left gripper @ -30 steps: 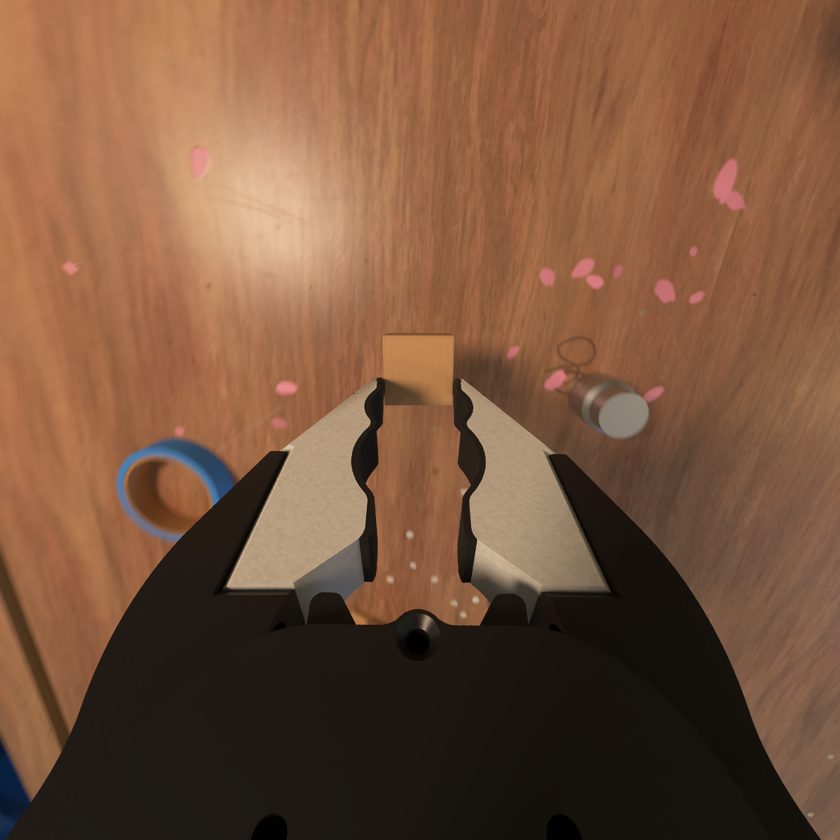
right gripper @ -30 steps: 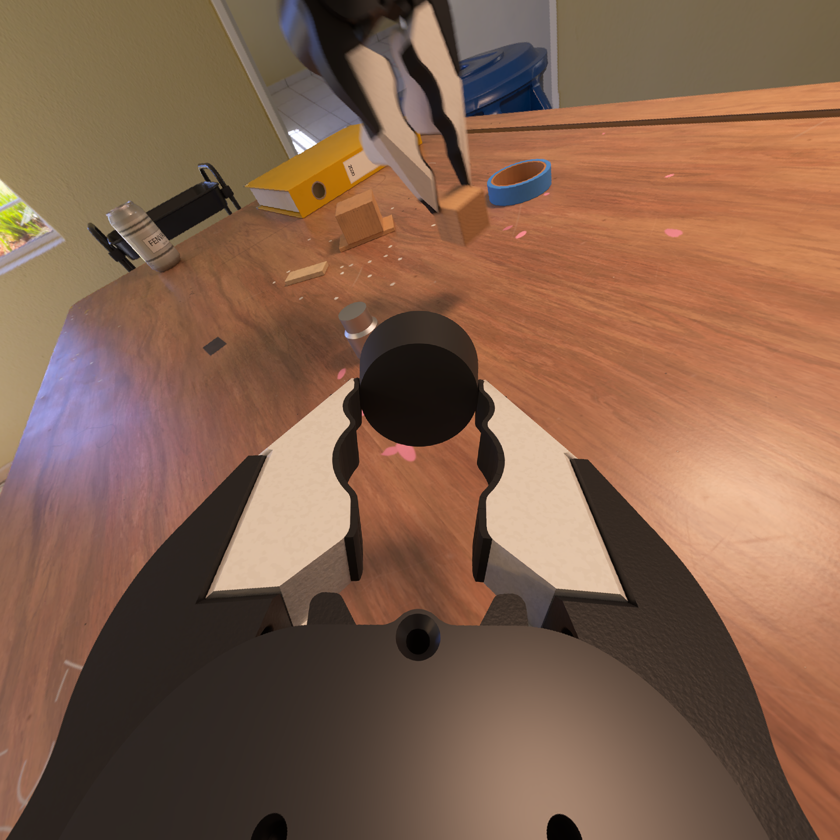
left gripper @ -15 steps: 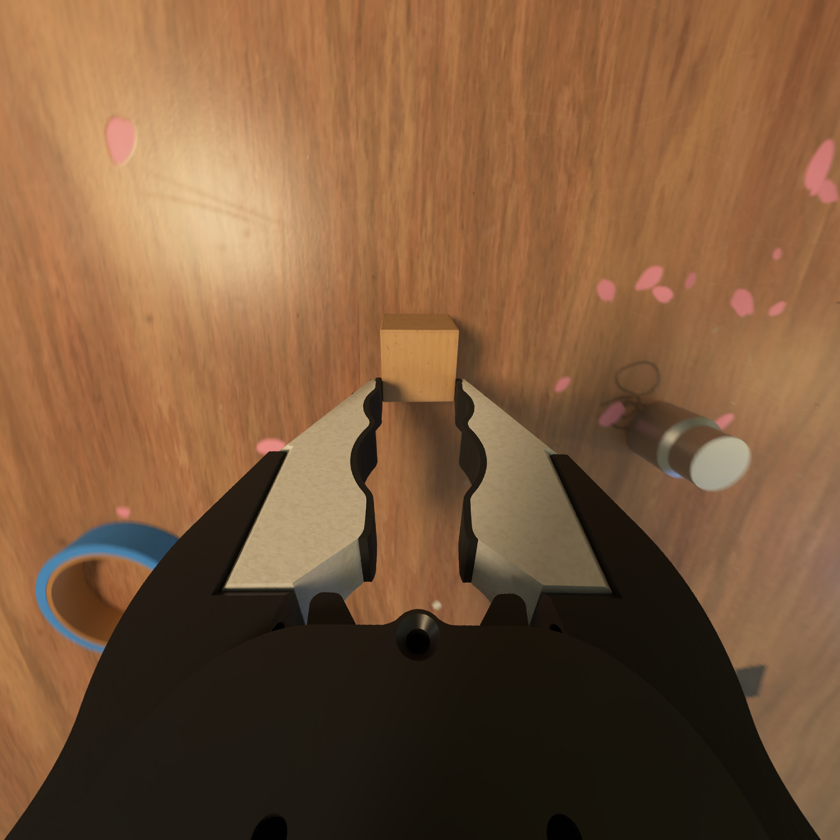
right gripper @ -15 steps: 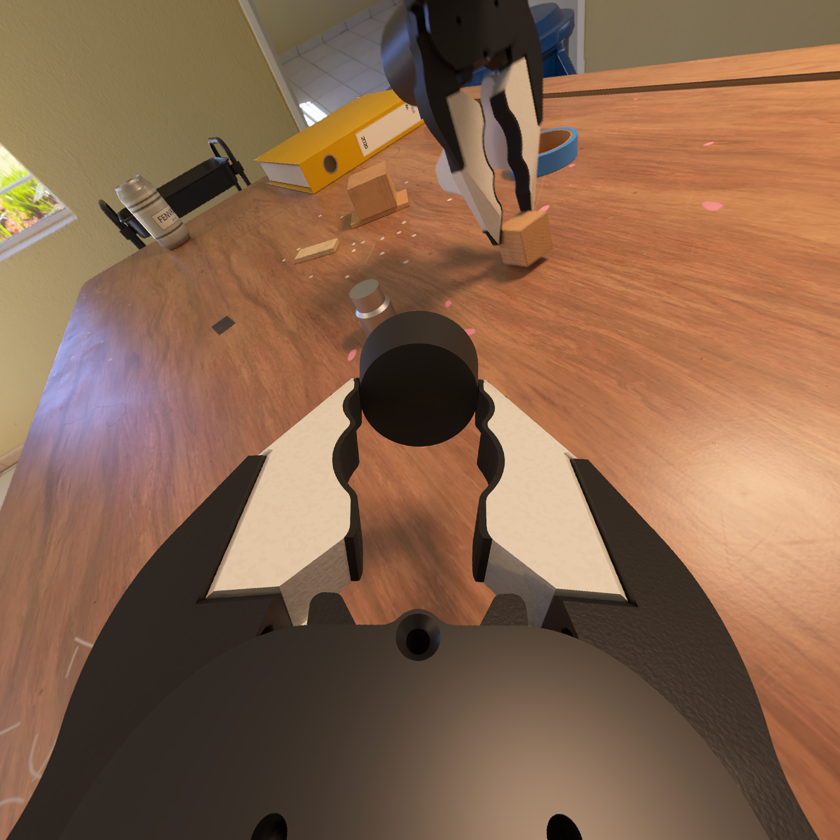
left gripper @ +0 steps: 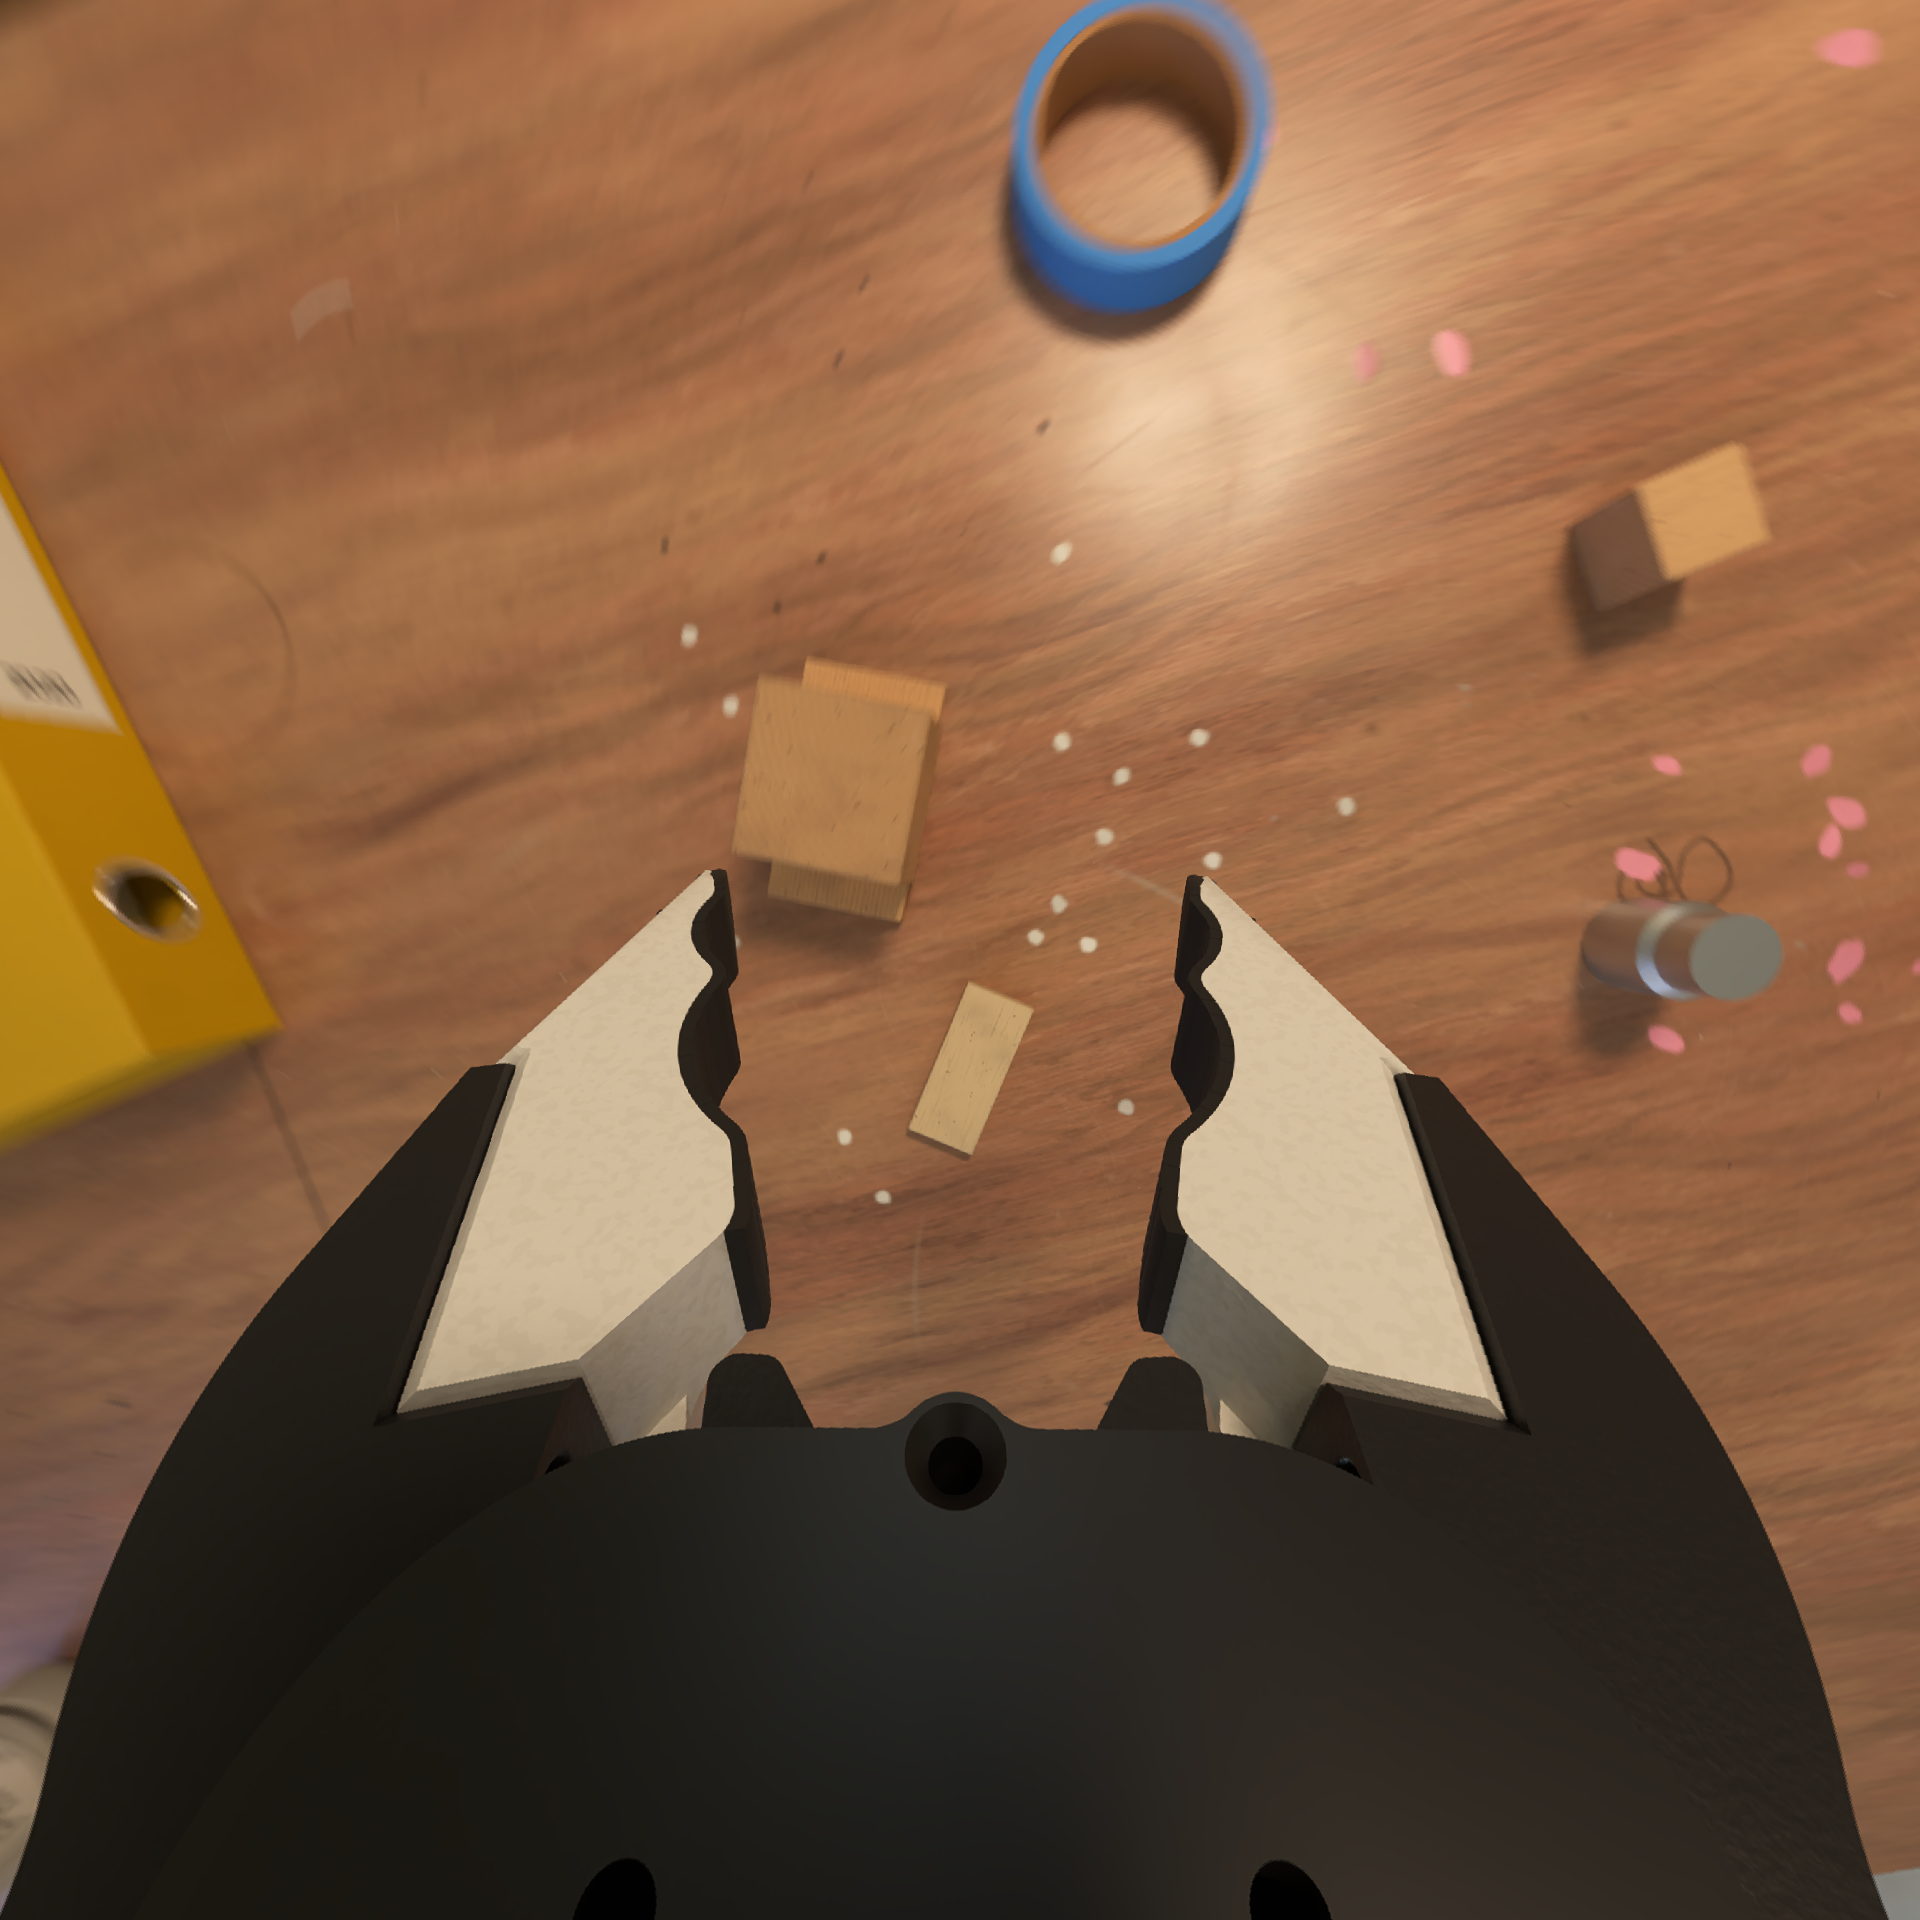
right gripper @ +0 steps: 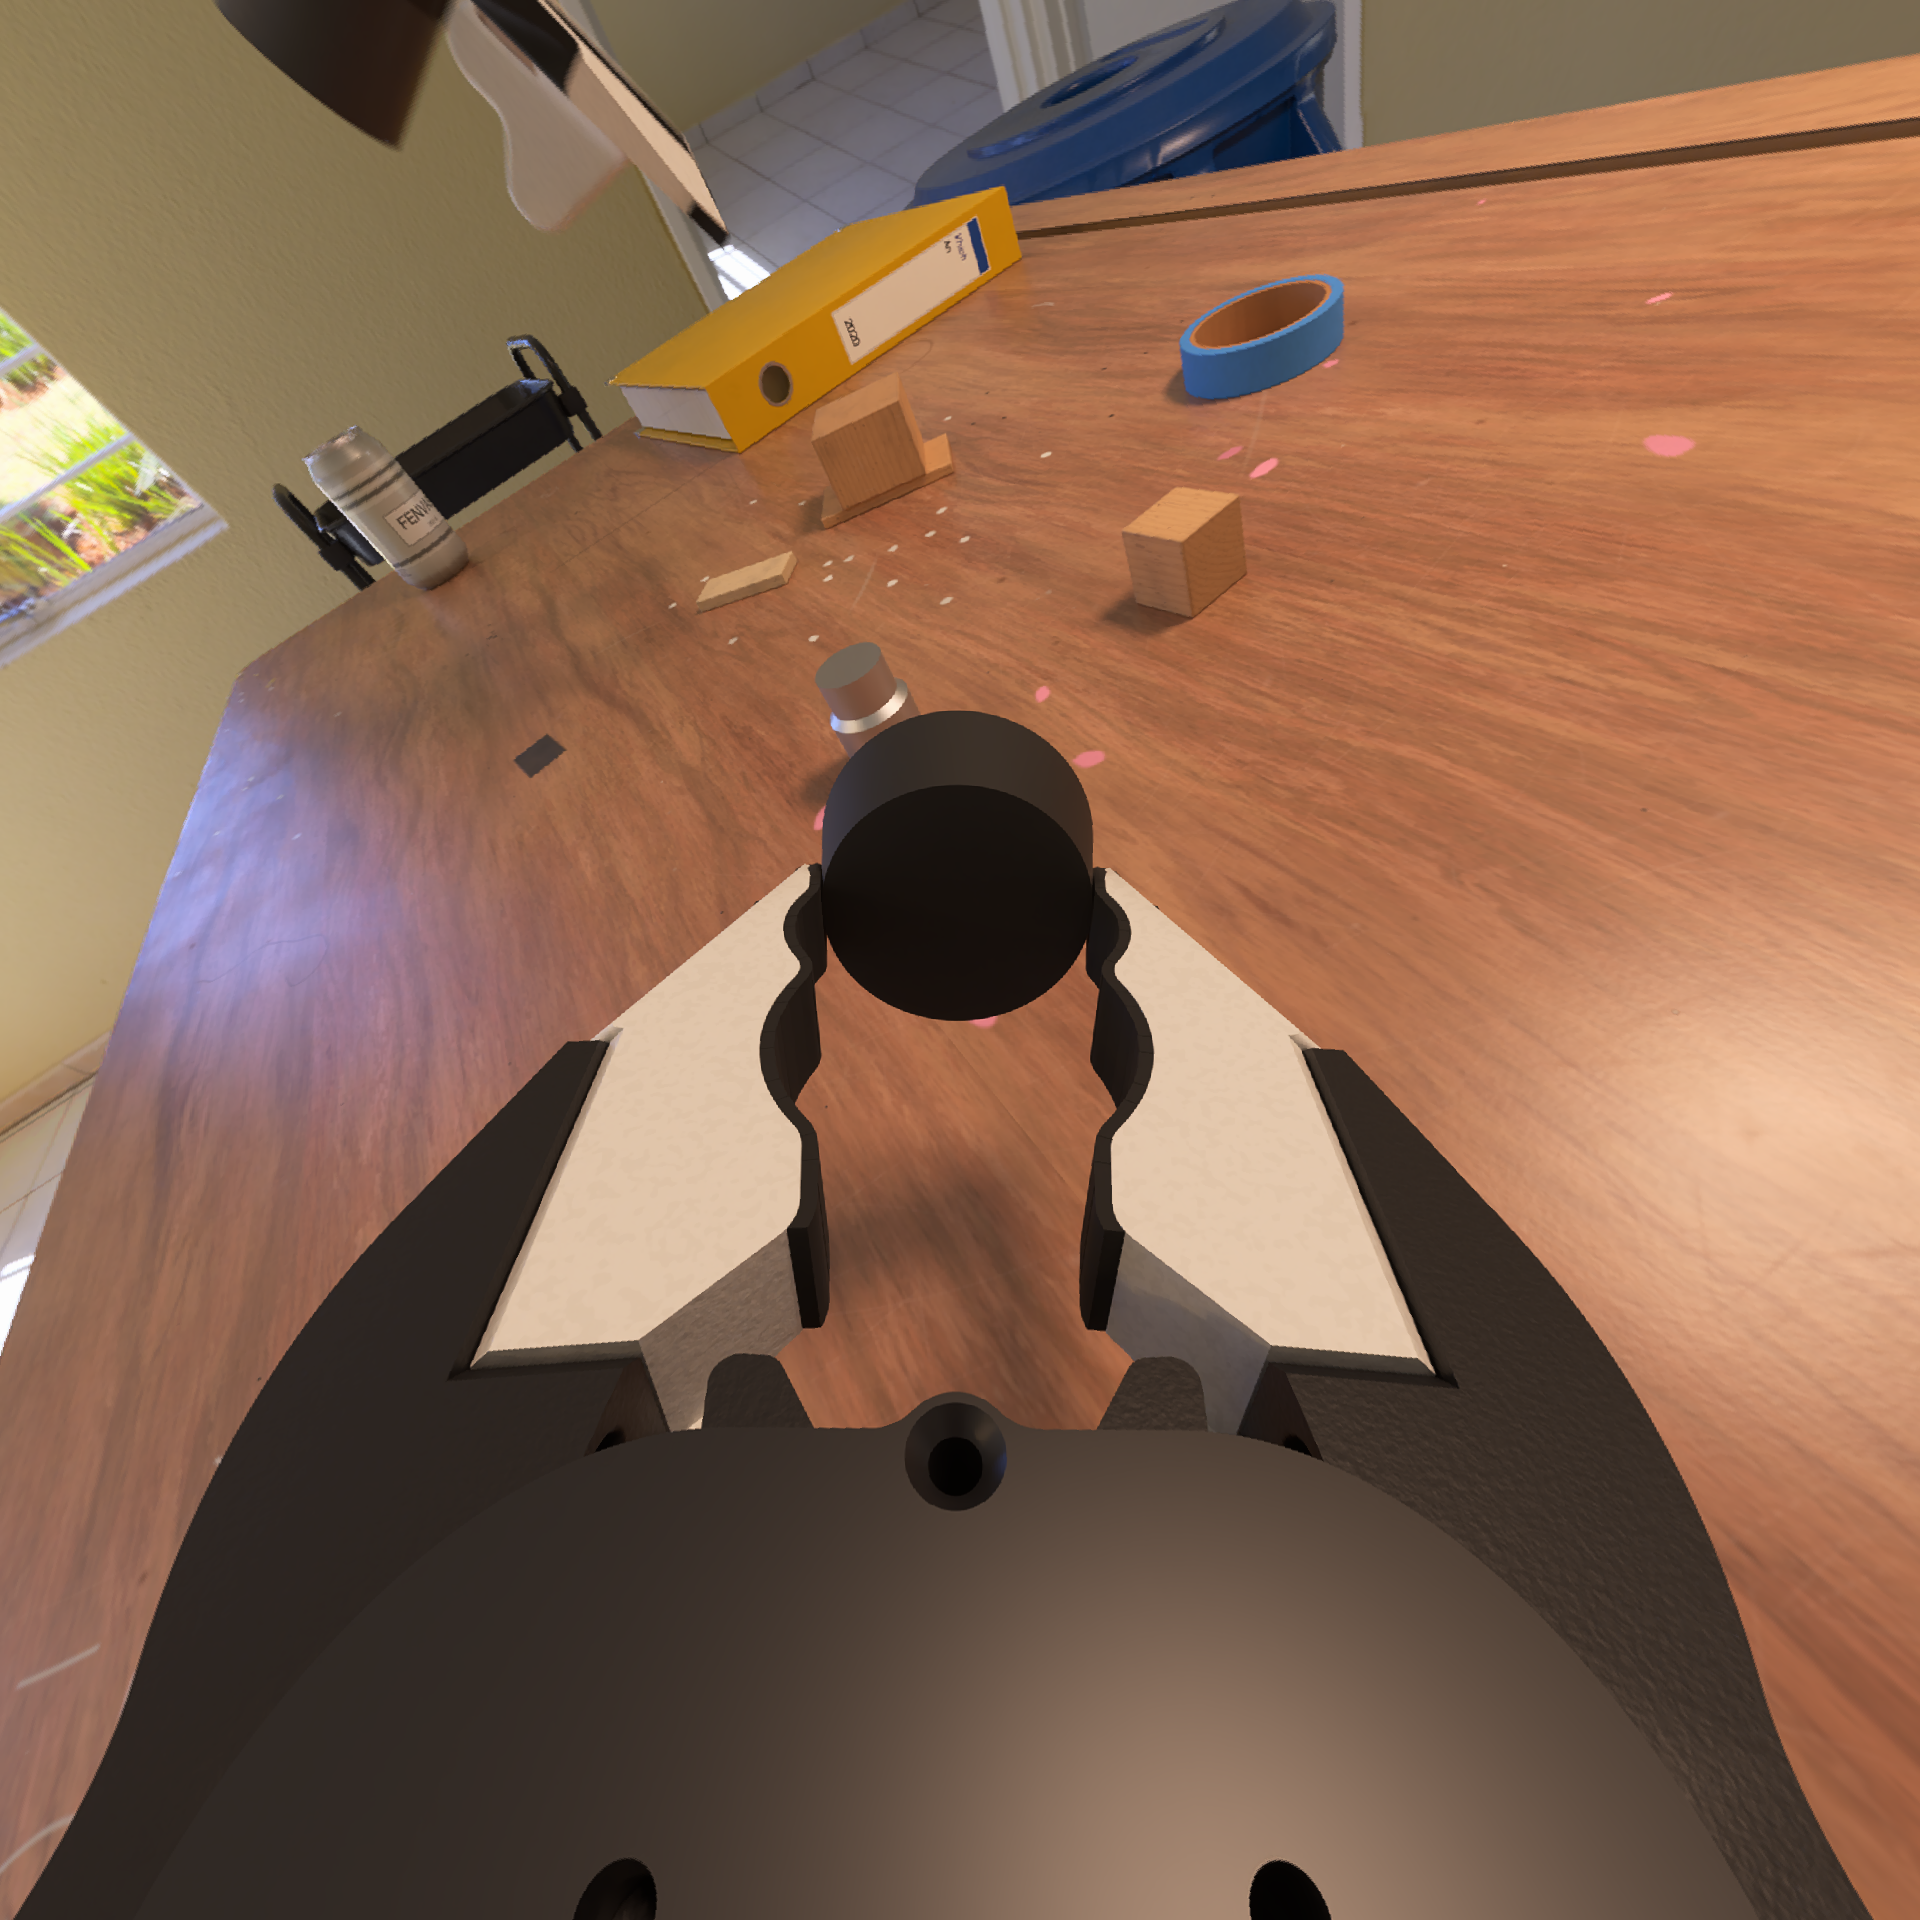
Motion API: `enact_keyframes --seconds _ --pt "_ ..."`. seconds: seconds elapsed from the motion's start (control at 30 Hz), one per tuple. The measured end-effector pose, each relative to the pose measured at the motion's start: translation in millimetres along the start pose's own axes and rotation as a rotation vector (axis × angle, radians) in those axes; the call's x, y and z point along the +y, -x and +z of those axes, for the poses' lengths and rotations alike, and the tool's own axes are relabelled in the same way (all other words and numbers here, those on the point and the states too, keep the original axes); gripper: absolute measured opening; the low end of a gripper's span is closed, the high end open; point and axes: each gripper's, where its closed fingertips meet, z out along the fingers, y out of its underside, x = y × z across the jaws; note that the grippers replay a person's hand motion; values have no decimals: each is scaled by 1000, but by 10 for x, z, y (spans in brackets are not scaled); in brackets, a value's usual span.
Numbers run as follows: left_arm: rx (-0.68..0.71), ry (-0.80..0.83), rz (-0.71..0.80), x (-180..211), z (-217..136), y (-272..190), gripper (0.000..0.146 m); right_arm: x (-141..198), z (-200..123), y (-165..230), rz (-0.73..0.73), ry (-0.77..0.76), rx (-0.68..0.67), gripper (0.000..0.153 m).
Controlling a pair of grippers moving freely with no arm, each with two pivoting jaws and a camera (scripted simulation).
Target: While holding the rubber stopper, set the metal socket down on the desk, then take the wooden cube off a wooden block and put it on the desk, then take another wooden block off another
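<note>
Released, the wooden cube (left gripper: 1673, 525) now sits on the worktop (left gripper: 416, 416); left hand-held gripper (left gripper: 951, 899), wide open and empty, must next descend on the stacked wooden block (left gripper: 831, 774). Right hand-held gripper (right gripper: 956, 883) clamps the rubber stopper (right gripper: 956, 883).

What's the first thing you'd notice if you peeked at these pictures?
Probably the black rubber stopper pinched in the right gripper, filling the middle of its view. Next, the bright yellow binder at the desk's far edge and the blue tape roll nearby. The left gripper hangs open above the stacked wooden block.
</note>
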Motion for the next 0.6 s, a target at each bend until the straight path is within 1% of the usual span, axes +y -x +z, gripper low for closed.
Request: enact_keyframes --seconds 0.07,0.1,0.17,0.2,0.27,0.4,0.53,0.57,0.6 --pt "23 30 -93 145 210 149 86 1 24 20 2 4 -12 50" --pt "29 41 -87 190 328 199 85 3 35 31 -1 8 -16 50" --pt "20 86 0 276 572 287 84 5 50 49 -19 14 -13 50" --pt "11 103 46 304 684 325 86 7 54 54 -30 17 -9 50" --pt "18 125 107 338 872 380 96 14 59 57 -42 22 -2 50" --pt "85 89 110 298 1042 402 107 18 70 41 -33 27 2 50" --pt "142 72 105 298 1193 383 97 16 80 29 -29 29 3 50" --pt "154 72 109 311 1226 372 90 17 83 27 -27 30 2 50" --pt "150 70 117 321 1250 374 80 17 84 25 -25 31 2 50"
